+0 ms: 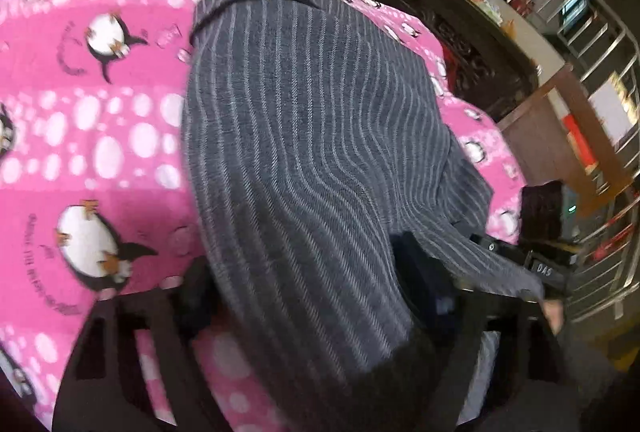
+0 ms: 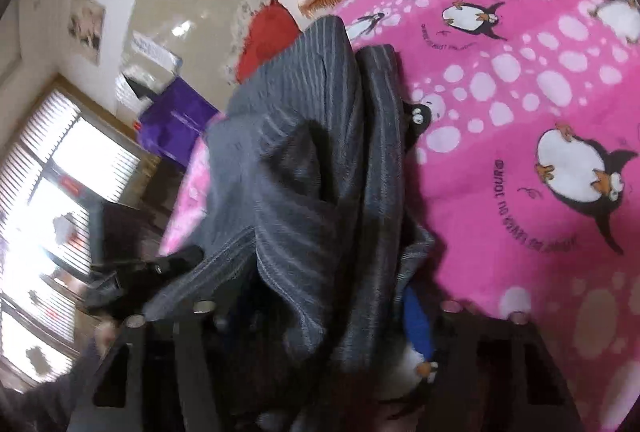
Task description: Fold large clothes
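Over pink blanket (image 1: pixel 100 135), both tools grip striped garment (image 1: pixel 304 159), its edge w/ dark trim lying flat.

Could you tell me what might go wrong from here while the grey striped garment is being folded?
1. The garment is bunched into deep creases near the right gripper, so a fold made now could likely set wrinkles.
2. Cloth drapes over the left gripper and hides its grip; the fabric may slip out.
3. The garment lies on the pink blanket, which the fingers might pinch along with it.
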The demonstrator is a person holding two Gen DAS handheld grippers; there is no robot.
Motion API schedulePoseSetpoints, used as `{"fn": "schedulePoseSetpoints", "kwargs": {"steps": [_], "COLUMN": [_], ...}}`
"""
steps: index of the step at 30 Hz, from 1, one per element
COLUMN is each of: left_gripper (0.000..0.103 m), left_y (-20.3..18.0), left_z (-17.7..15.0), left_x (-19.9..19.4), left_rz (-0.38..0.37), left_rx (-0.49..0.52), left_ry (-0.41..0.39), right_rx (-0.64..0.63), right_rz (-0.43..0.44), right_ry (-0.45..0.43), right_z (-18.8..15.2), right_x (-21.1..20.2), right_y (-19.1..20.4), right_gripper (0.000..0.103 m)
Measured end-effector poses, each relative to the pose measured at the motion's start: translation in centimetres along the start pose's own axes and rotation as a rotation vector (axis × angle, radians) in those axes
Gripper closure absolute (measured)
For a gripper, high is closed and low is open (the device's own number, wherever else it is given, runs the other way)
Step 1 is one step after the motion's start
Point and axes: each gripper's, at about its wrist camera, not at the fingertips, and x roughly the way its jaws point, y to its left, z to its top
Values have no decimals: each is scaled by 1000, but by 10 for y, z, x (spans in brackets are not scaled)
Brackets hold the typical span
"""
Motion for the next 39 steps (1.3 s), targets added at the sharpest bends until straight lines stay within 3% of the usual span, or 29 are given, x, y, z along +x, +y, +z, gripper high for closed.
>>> {"fn": "schedulePoseSetpoints", "kwargs": {"steps": [4,5,7,13,20,23,25,30,32,34,36,38,39], "left_gripper": [58,62,69,72,71,59,44,41,40,16,6,6,6], "left_y": [-30,-32,-32,-10,82,106,105,96,83,71,51,32,23], "left_z": [-15,-15,-16,-17,-9,-13,-17,-20,-29,-39,-58,-78,-87], "left_x": [-4,-5,-10,-38,-83,-82,-83,-96,-119,-138,-159,-174,-179], "left_rz": [156,164,155,139,169,145,161,186,230,272,351,397,422], "left_rx": [154,156,140,124,-16,-78,-73,-81,-55,-29,-9,-1,2], "left_ry": [-109,-124,-144,-167,-182,-151,-160,-146,-179,-200,-197,-192,-190], "right_rx": [-17,-12,23,125,108,26,21,13,-42,-111,-156,-183,-191], "right_rz": [-71,-77,-41,57,158,101,83,9,-47,-90,-138,-200,-240], "right_ry": [-20,-20,-11,42,69,53,52,62,55,39,18,16,17], "right_z": [0,-1,1,1,2,2,1,4,-2,-9,-18,-29,-37], "right_x": [2,2,5,39,109,125,121,86,58,32,7,-14,-24], "right_y": [3,2,2,30,89,113,114,127,136,153,169,187,194], "right_gripper": [65,66,76,77,78,78,74,72,72,72,72,72,63]}}
